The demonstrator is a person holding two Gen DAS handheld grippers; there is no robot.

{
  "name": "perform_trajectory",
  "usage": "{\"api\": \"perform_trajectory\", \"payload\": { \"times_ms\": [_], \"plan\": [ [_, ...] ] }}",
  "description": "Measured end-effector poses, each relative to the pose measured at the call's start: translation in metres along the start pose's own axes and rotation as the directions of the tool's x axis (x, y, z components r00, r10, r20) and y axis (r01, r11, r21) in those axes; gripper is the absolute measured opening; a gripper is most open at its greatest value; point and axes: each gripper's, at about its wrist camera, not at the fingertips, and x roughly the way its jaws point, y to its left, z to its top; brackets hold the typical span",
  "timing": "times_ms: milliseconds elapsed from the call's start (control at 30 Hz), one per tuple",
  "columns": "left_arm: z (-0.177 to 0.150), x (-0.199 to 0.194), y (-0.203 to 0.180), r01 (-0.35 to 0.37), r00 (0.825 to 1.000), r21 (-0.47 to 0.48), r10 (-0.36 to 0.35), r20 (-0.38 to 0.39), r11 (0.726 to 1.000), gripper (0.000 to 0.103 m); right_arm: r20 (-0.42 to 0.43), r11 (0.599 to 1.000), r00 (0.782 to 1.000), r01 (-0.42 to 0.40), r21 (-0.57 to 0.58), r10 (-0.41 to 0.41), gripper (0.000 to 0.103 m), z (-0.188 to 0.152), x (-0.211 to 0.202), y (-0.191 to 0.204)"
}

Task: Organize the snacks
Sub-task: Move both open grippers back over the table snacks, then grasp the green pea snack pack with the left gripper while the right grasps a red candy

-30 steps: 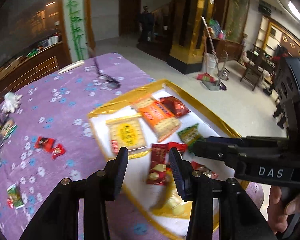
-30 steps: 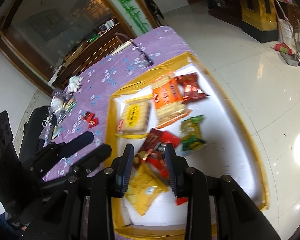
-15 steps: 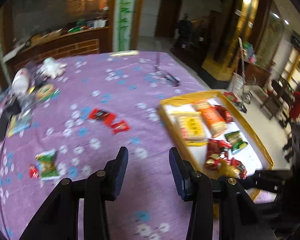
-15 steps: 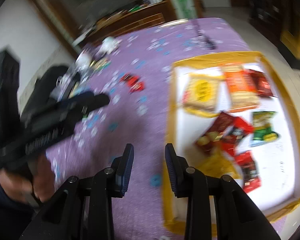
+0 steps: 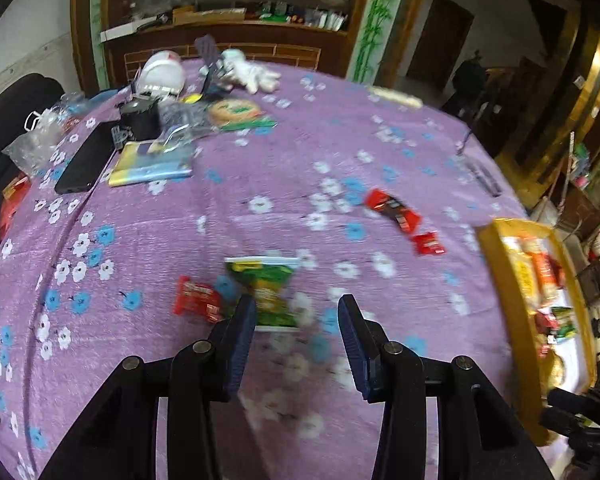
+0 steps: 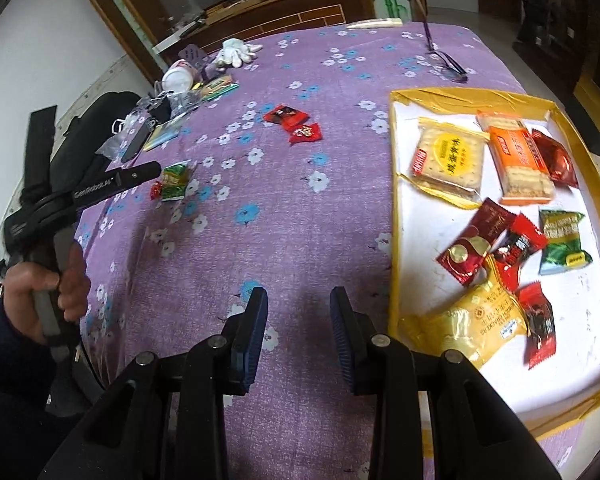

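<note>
Right now the left gripper hangs tilted down over the purple flowered tablecloth, its jaws parted by a modest gap with nothing between them; the green snack packet lies flat on the cloth just beyond the left fingertip, apart from the pads as far as the blur allows. A small red packet sits just beside it on the left, touching or nearly so. Further out lie two more red sweets, near each other. The right gripper is likewise narrowly parted and empty, over bare cloth just beside the yellow-rimmed tray. In that tray rest a yellow biscuit pack, an orange biscuit pack, a dark red packet, another green packet, several red wrappers and a golden pouch. From the right wrist view a hand grips the left tool's handle. At the far edge of the table lie a white glove, a black phone and assorted clutter.
</note>
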Motion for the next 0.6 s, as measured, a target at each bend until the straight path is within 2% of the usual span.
{"api": "perform_trajectory", "payload": {
  "times_ms": [167,233,333,467,600],
  "plan": [
    [0.004,0.024,0.007,-0.049,0.999,0.006,0.049,-0.023,0.999,0.045,0.009,0.999,1.0,0.021,0.034,-0.022,0.031,-0.005,-0.005,-0.009],
    [0.004,0.032,0.007,-0.04,0.999,0.019,0.04,-0.036,0.999,0.045,0.008,0.998,1.0,0.029,0.05,-0.029,0.031,-0.007,-0.006,-0.012],
    [0.003,0.05,0.005,-0.071,0.995,0.032,0.073,-0.073,0.997,0.039,0.005,0.997,0.999,0.042,0.065,-0.043,0.031,-0.009,-0.007,-0.016],
    [0.002,0.057,0.0,-0.103,0.993,0.077,0.108,-0.056,0.992,0.039,0.022,0.997,0.999,0.047,0.064,-0.048,0.031,-0.012,-0.013,-0.017],
    [0.007,0.062,-0.001,-0.096,0.994,0.09,0.1,-0.044,0.991,0.038,0.029,0.994,0.998,0.053,0.093,-0.056,0.031,-0.014,-0.016,-0.025]
  ]
}}
